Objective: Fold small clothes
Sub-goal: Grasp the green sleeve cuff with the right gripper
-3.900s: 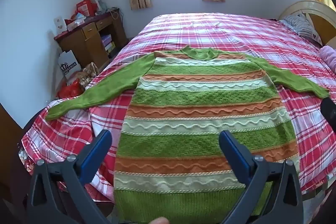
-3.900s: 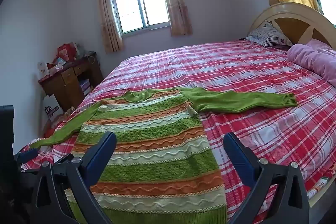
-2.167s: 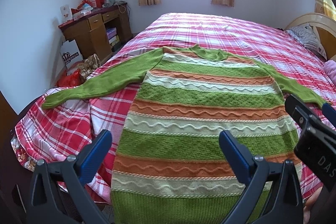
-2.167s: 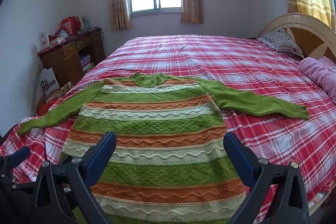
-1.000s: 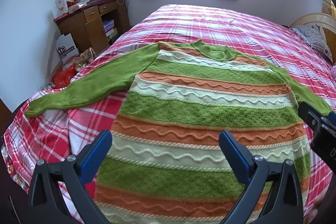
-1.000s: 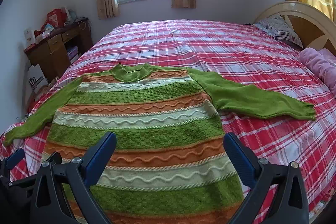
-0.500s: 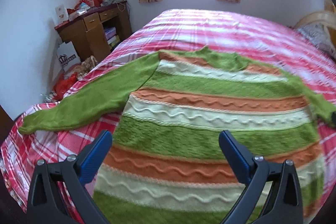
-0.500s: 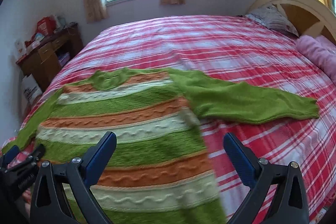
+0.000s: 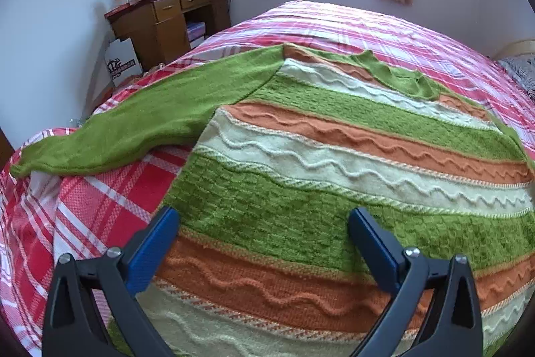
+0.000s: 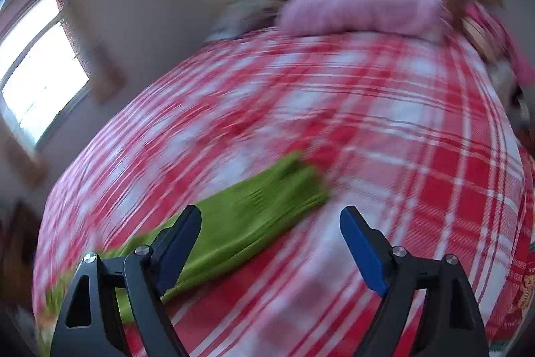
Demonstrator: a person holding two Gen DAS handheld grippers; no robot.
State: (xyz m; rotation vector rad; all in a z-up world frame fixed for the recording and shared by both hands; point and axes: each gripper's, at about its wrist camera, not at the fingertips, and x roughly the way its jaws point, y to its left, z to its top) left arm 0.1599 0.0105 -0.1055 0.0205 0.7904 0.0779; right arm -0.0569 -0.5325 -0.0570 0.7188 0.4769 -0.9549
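A single knitted sweater (image 9: 334,163), banded in green, orange and cream with wavy ridges, lies flat and face up on a bed (image 9: 418,32) covered in red-and-white plaid. One plain green sleeve (image 9: 140,122) stretches toward the bed's near corner; the other sleeve's cuff (image 10: 267,203) lies on open plaid, blurred. The left tongs (image 9: 264,236) hang released above the sweater's lower body. The right tongs (image 10: 271,230), jaws just narrowing yet gripping nothing, straddle the cuff. Broad bare bedspread surrounds the garment; a cluttered wooden desk (image 9: 164,19) stands beyond the bed.
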